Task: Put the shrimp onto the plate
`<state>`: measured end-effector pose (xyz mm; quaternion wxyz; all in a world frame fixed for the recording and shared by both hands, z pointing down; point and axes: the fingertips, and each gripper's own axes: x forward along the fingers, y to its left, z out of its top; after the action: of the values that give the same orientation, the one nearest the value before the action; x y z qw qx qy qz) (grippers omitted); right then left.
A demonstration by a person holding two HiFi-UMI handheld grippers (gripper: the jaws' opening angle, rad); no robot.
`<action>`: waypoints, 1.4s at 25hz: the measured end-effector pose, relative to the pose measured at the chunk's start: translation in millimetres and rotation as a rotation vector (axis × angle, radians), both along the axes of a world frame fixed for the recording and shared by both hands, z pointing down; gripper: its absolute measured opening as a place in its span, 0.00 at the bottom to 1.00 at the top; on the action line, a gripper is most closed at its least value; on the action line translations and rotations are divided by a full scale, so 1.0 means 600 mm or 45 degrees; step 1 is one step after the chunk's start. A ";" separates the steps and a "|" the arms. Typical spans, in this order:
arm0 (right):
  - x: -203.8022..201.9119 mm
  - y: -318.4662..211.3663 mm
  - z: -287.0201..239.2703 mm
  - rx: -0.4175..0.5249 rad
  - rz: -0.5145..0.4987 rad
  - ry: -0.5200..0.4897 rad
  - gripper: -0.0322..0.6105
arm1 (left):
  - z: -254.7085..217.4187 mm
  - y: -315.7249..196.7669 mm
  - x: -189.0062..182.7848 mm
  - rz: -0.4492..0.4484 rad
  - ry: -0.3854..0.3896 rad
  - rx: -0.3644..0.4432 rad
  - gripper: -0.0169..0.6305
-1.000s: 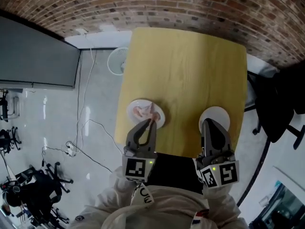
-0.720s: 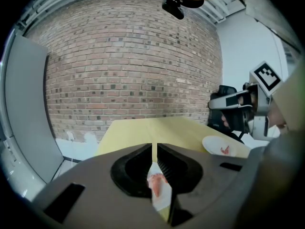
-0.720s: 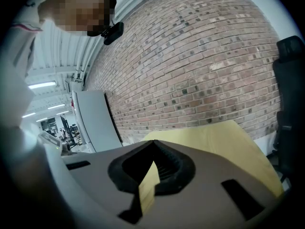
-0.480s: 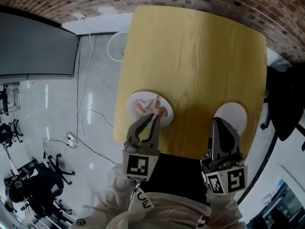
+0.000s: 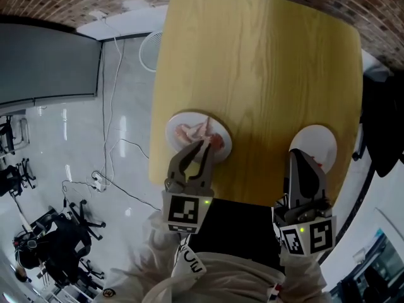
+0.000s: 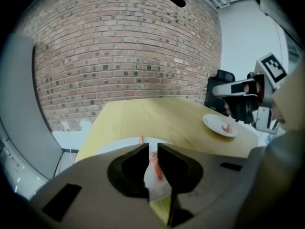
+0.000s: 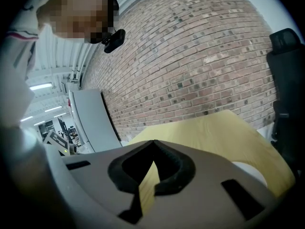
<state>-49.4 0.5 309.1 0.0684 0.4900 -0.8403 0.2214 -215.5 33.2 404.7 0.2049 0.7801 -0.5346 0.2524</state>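
Observation:
A white plate (image 5: 180, 120) with several pink shrimp (image 5: 185, 131) lies near the front left edge of the yellow table (image 5: 252, 62). My left gripper (image 5: 201, 145) hovers over its near side. Its jaws stand a narrow slit apart with nothing between them, and in the left gripper view (image 6: 153, 147) a shrimp (image 6: 155, 165) on the plate shows through the gap. A second white plate (image 5: 319, 141) at the front right carries one shrimp (image 6: 227, 127). My right gripper (image 5: 297, 153) is at that plate's near left edge, and its tips (image 7: 152, 142) meet, empty.
The table's front edge runs just under both grippers. Left of the table are a white floor fan (image 5: 151, 48), cables (image 5: 107, 169) and a grey panel (image 5: 44, 68). A black chair (image 5: 382, 125) stands at the right, and a brick wall (image 6: 124, 56) is behind.
The head view has dropped closer to the table, which looks larger. Both grippers stay in about the same places over their plates, their jaws unchanged.

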 end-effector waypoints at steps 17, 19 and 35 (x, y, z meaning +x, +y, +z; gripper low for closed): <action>0.014 0.003 -0.002 -0.009 0.062 -0.024 0.09 | 0.034 0.008 0.015 0.108 -0.032 -0.175 0.22; 0.016 0.000 -0.001 -0.018 0.061 -0.014 0.09 | 0.038 0.006 0.015 0.114 -0.046 -0.190 0.23; 0.030 -0.002 0.003 -0.033 0.103 -0.070 0.09 | 0.073 0.022 0.013 0.248 -0.204 -0.474 0.17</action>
<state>-31.7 -1.0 310.7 0.0426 0.5165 -0.8184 0.2483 -207.6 46.6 448.3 0.2770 0.7542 -0.4154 0.4265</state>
